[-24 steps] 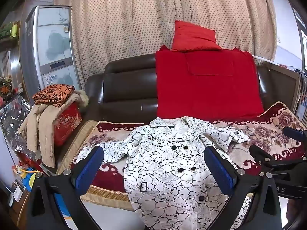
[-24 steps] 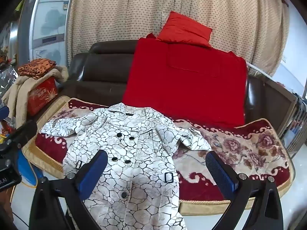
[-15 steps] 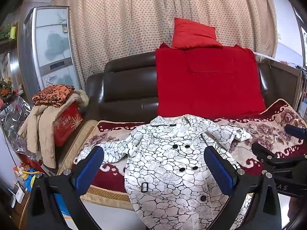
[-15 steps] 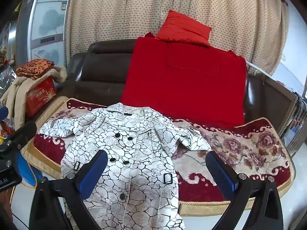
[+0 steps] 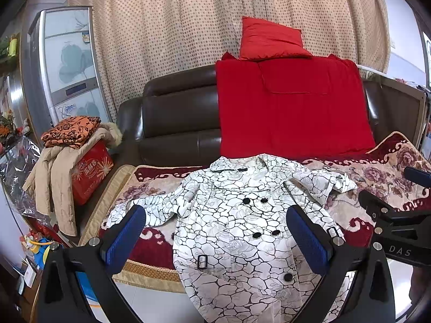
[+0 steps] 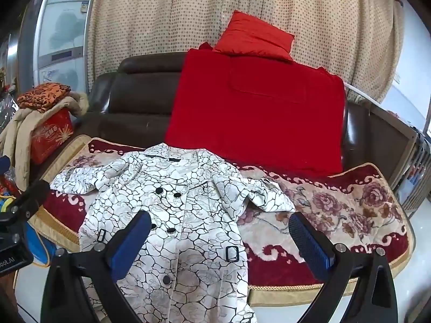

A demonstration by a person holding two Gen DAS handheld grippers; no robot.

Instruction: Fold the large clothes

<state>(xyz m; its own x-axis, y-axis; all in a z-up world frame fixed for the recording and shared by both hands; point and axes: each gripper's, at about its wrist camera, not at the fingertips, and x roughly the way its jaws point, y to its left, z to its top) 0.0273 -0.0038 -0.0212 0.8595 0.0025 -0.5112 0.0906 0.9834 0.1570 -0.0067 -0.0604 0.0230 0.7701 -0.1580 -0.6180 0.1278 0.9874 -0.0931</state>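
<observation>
On the sofa's floral cover [image 5: 390,161], a white black-veined coat [image 5: 242,228] lies face up, hem hanging over the near edge. Our left tongs [image 5: 215,238] and right tongs [image 6: 219,242] hover wide open, empty. Folding hasn't begun; next we should grip a sleeve.

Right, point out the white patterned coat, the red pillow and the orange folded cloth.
white patterned coat [image 5: 242,231]: left wrist view, chest panel between buttons.
red pillow [image 6: 254,36]: right wrist view, its middle.
orange folded cloth [image 5: 70,130]: left wrist view, top face.
</observation>
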